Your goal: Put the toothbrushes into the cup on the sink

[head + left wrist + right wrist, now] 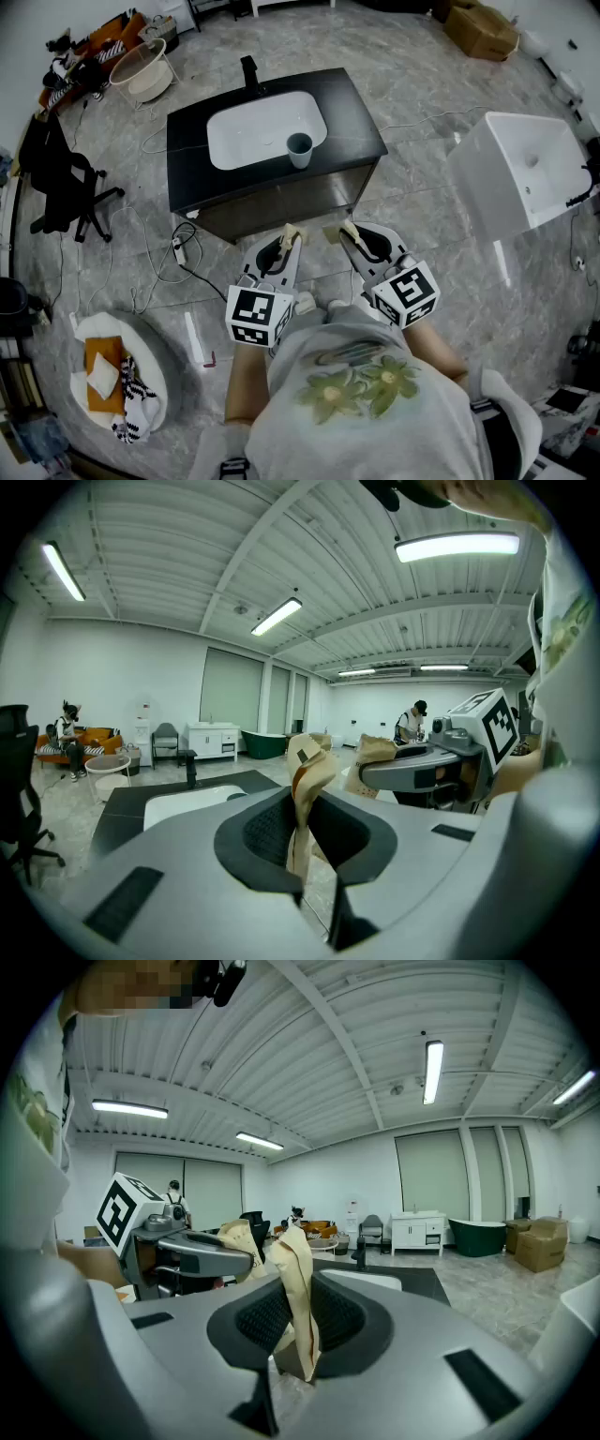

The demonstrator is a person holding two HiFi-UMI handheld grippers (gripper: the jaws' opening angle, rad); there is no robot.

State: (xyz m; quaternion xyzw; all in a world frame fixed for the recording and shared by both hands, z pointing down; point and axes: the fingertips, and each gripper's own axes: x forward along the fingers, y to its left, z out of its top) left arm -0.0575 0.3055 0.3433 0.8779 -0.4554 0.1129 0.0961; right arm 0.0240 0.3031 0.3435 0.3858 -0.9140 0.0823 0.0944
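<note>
A blue-grey cup (299, 148) stands at the right rim of the white basin (262, 127), which is set in a black sink counter (352, 108) with a black faucet (249, 70). Both grippers hover over the floor in front of the counter, well short of it. My left gripper (289, 234) (305, 841) is shut on a beige paper-wrapped toothbrush (292, 231) (309, 785) that stands upright between the pads. My right gripper (345, 230) (298, 1321) is shut on a second wrapped toothbrush (346, 226) (295, 1274). The two grippers are side by side, close together.
A white freestanding basin unit (525, 173) stands to the right. A black office chair (66, 183) is at the left, and cables (183, 253) trail on the floor by the counter. A white round tray (155, 361) holding cloths lies at lower left, and cardboard boxes (483, 28) are far back.
</note>
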